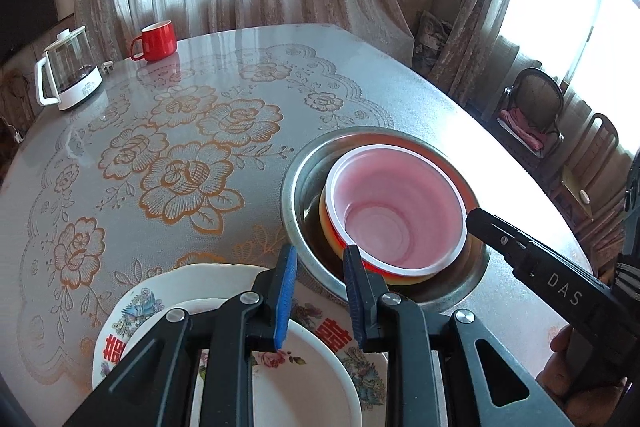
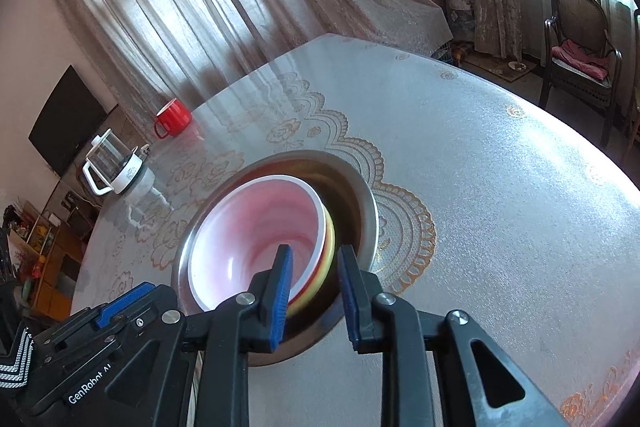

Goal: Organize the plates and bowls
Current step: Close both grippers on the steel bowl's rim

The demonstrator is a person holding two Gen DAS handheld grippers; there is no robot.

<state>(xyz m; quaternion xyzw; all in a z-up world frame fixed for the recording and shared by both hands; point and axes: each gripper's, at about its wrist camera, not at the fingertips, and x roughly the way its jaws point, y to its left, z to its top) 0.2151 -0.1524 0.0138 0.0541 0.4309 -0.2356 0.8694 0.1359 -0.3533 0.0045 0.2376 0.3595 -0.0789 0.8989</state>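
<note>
A steel bowl [image 1: 292, 195] [image 2: 370, 203] stands on the table, holding a yellow bowl [image 1: 326, 227] [image 2: 329, 243] with a pink, white-rimmed bowl [image 1: 400, 195] [image 2: 248, 227] nested in it. In front of it a small white plate [image 1: 312, 367] with a rose lies on a larger decorated plate [image 1: 136, 307]. My left gripper [image 1: 320, 249] hovers over the plates beside the steel rim, open a little, nothing between its fingers. My right gripper [image 2: 315, 249] [image 1: 474, 217] straddles the nested rims, one finger inside the pink bowl and one outside the yellow. A gap shows at the outer pad.
A red mug [image 1: 156, 41] [image 2: 172, 117] and a glass kettle [image 1: 72, 71] [image 2: 116, 167] stand at the table's far left. Chairs [image 1: 532, 115] sit past the right edge, by the window. A hand [image 1: 568, 367] holds the right gripper. Curtains hang behind the table.
</note>
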